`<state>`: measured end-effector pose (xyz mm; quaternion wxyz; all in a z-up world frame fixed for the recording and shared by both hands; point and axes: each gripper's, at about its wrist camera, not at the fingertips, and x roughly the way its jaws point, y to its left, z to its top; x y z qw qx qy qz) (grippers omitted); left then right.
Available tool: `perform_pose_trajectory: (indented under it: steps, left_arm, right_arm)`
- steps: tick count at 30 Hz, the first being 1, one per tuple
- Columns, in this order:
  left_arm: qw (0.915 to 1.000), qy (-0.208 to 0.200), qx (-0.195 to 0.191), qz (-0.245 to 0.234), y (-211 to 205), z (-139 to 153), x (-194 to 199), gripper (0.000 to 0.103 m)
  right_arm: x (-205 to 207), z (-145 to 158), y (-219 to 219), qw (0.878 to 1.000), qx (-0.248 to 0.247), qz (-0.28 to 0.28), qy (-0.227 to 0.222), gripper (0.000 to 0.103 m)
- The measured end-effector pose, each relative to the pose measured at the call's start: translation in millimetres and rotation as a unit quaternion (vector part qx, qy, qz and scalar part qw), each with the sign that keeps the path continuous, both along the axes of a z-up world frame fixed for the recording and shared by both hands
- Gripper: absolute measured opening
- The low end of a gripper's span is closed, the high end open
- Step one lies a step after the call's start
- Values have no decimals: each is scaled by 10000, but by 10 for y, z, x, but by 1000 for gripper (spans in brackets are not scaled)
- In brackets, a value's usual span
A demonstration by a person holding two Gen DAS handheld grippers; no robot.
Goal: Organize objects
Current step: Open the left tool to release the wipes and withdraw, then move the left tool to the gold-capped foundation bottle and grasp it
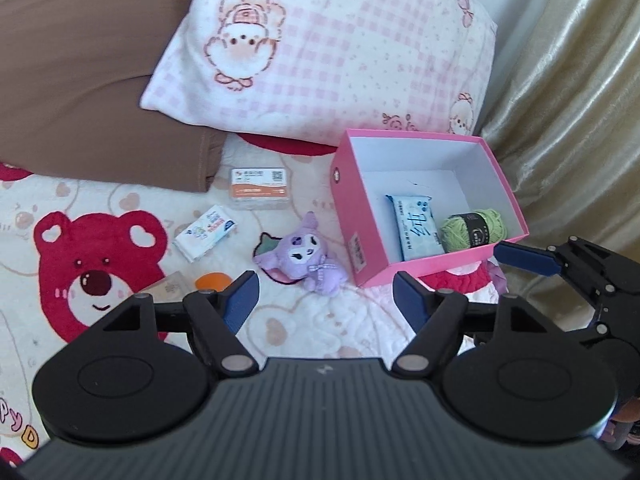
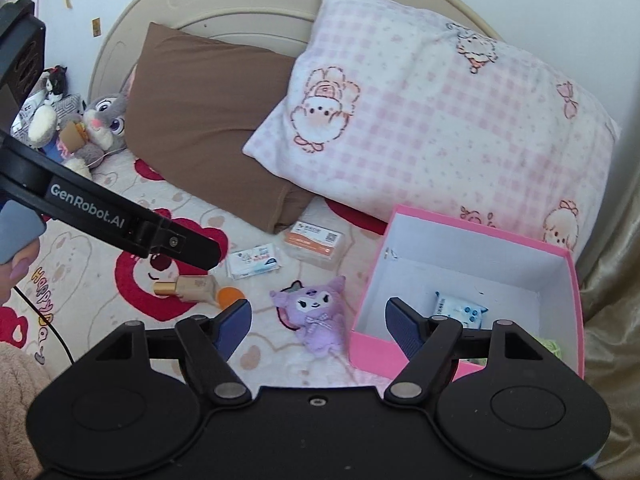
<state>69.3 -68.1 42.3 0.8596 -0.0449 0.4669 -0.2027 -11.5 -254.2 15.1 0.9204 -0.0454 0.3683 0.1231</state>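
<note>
Both grippers hung over the bed (image 1: 312, 312) with nothing in them; the left gripper (image 1: 326, 298) had its jaws spread wide, and the right gripper (image 2: 318, 324) likewise stood wide. The purple plush toy (image 1: 300, 258) lay on the bedspread just beyond the left jaws, slightly left of their middle, and between the right jaws' tips in the right wrist view (image 2: 314, 312); it touched neither. Just right of it stood the pink box (image 1: 360, 208), open, with a blue tissue pack (image 1: 416, 224) and a green ball of yarn (image 1: 474, 228) lying side by side inside; the right gripper's near finger overlapped the box front in its own view. Farther left lay a small white tissue pack (image 1: 206, 232) and beyond it an orange-labelled clear case (image 1: 260, 188); a gold-capped bottle (image 2: 186, 286) and an orange disc (image 2: 230, 295) lay near the left jaw tip. Pink checked pillow (image 1: 332, 52) and brown pillow (image 1: 88, 76) sat at the far end.
</note>
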Motion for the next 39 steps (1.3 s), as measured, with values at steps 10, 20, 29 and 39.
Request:
perform_pose_trajectory:
  steps: [10, 20, 29, 39]
  left_arm:
    - [9969, -102, -403, 673, 715, -286, 64, 95]
    - [9921, 2, -479, 1160, 1283, -921, 259, 95]
    - [9824, 356, -850, 1627, 1749, -1394, 363, 95]
    - [9699, 976, -775, 2092, 1856, -1860, 539, 94]
  right_arm:
    - [278, -54, 577, 9972, -288, 669, 160, 81]
    - [566, -394, 988, 9924, -388, 1104, 372, 83]
    - [775, -623, 1286, 9800, -738, 1830, 260, 83]
    - [921, -1080, 1486, 9640, -1045, 2432, 239, 83]
